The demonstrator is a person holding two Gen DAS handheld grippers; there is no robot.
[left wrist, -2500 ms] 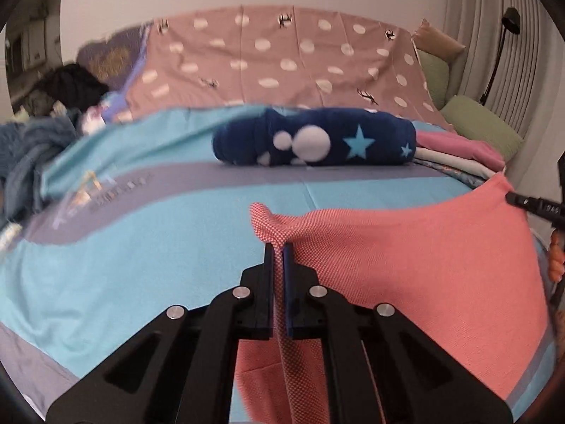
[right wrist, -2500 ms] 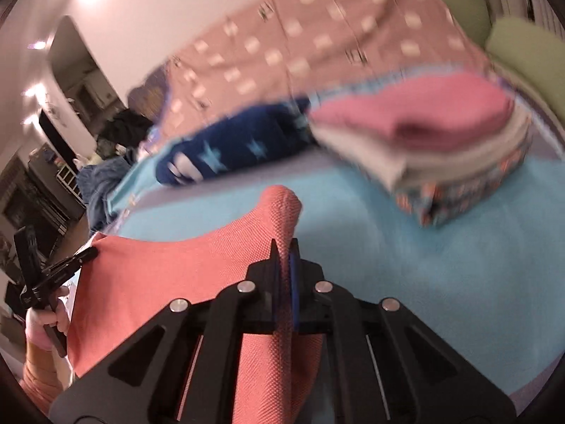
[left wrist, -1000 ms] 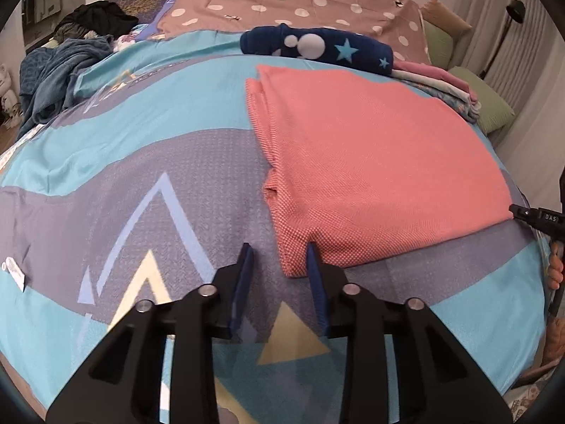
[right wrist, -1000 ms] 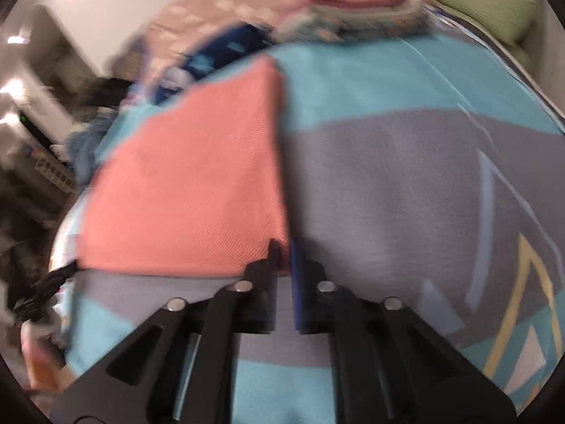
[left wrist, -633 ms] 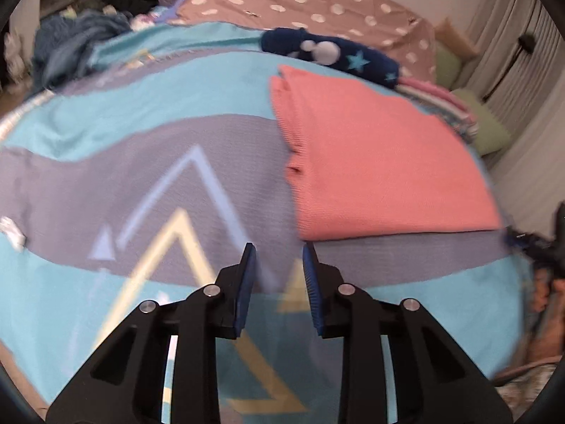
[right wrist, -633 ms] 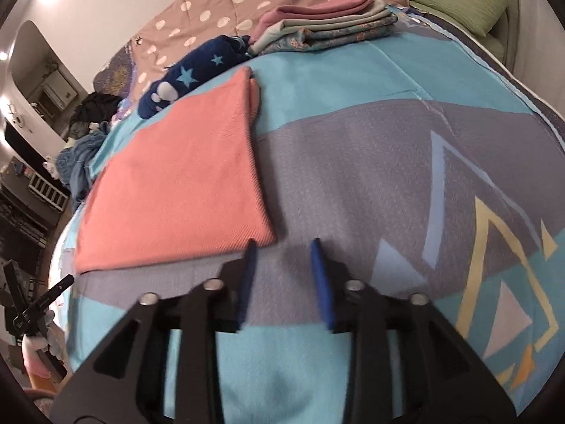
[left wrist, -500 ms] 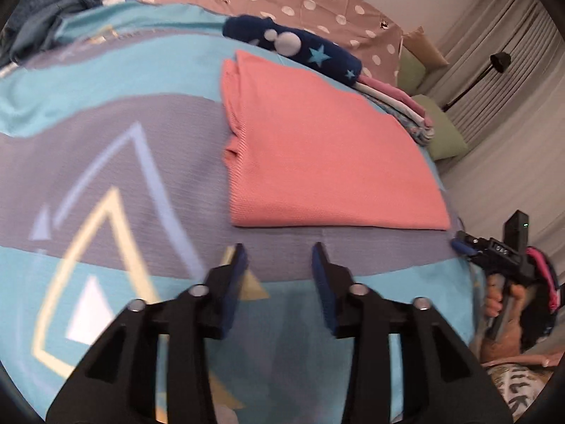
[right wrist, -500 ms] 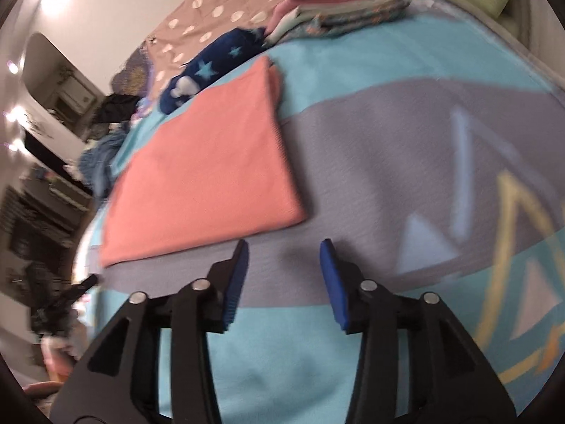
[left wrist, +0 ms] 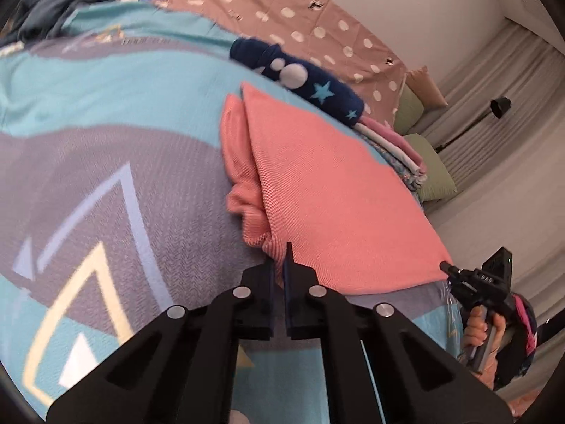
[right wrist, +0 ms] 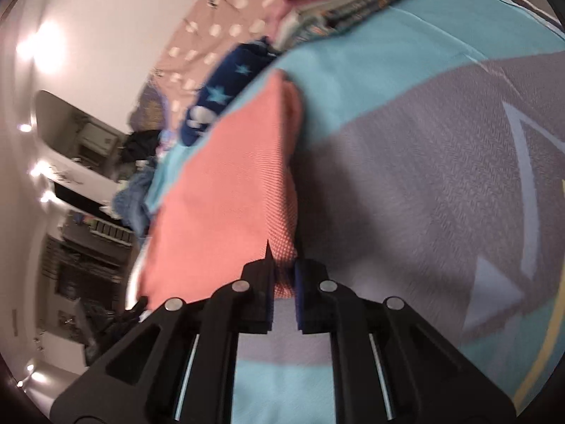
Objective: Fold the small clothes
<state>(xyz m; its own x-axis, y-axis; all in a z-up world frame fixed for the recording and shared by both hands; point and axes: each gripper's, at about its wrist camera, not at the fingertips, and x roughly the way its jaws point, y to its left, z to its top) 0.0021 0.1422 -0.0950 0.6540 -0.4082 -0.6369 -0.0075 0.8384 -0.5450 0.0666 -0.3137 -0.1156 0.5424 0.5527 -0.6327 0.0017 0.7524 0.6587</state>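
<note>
From the left wrist I see my left gripper [left wrist: 279, 265] pinching the near left corner of the coral garment [left wrist: 328, 190], which lies folded on the blue and grey bedspread [left wrist: 106, 162]. A navy star-print roll [left wrist: 300, 77] sits just past its far edge, and my right gripper [left wrist: 445, 266] meets the near right corner. From the right wrist, my right gripper [right wrist: 284, 272] is clamped on that coral garment [right wrist: 226, 194] corner.

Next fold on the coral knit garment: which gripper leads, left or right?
Neither clearly. Left gripper and right gripper are each shut on a near corner of the coral knit garment, so both likely carry it together.
</note>
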